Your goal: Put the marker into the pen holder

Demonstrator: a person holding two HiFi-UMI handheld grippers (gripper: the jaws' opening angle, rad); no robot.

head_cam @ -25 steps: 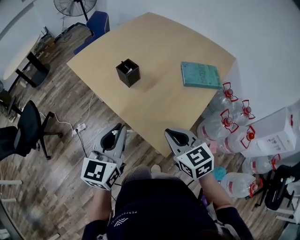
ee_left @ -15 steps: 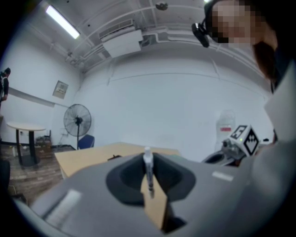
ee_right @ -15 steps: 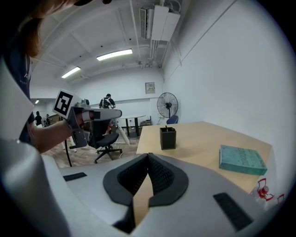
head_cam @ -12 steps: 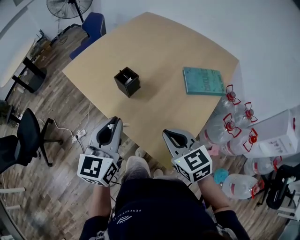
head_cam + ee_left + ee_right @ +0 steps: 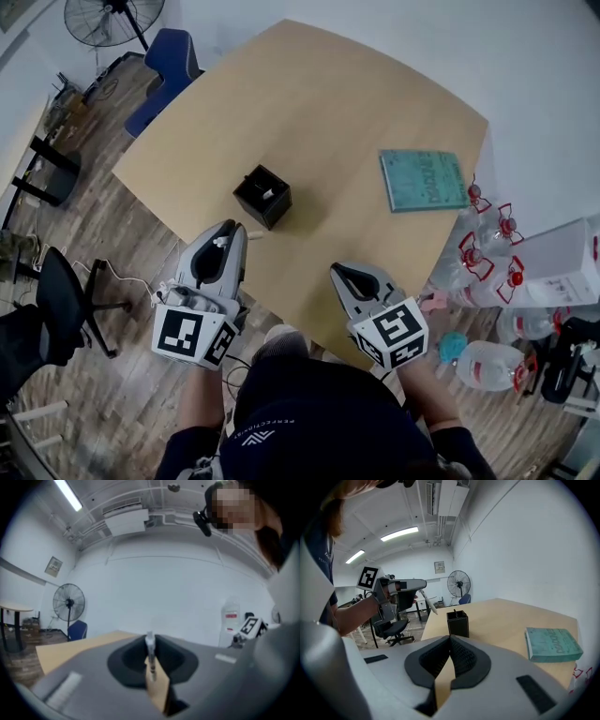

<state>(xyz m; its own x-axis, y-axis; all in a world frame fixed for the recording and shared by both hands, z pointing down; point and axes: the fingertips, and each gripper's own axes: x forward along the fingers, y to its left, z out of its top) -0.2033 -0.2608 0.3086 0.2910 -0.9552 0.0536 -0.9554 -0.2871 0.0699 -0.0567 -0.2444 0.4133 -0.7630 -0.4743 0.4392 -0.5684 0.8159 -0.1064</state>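
**Head view, from above the person.** The left gripper (image 5: 232, 236), lower left of centre, is clamped on the marker (image 5: 150, 649). The left gripper view shows the slim white barrel pinched between the two narrowly set jaws, with its end projecting past their tips. In the head view this gripper's tip overlaps the near edge of the wooden table (image 5: 328, 103). It sits just below the pen holder (image 5: 262, 195) in the frame and is not touching it.

The pen holder, a black square box open at the top, stands on the table left of centre. The right gripper (image 5: 341, 274), lower right of centre, has its jaws brought together with nothing between them, also at the table's near edge.

A teal book (image 5: 424, 180) lies flat at the right side of the table, well apart from the pen holder. Water bottles (image 5: 483, 262) with red fittings stand on the floor at the right. A fan (image 5: 108, 17) and a blue chair (image 5: 167, 67) occupy the upper left.
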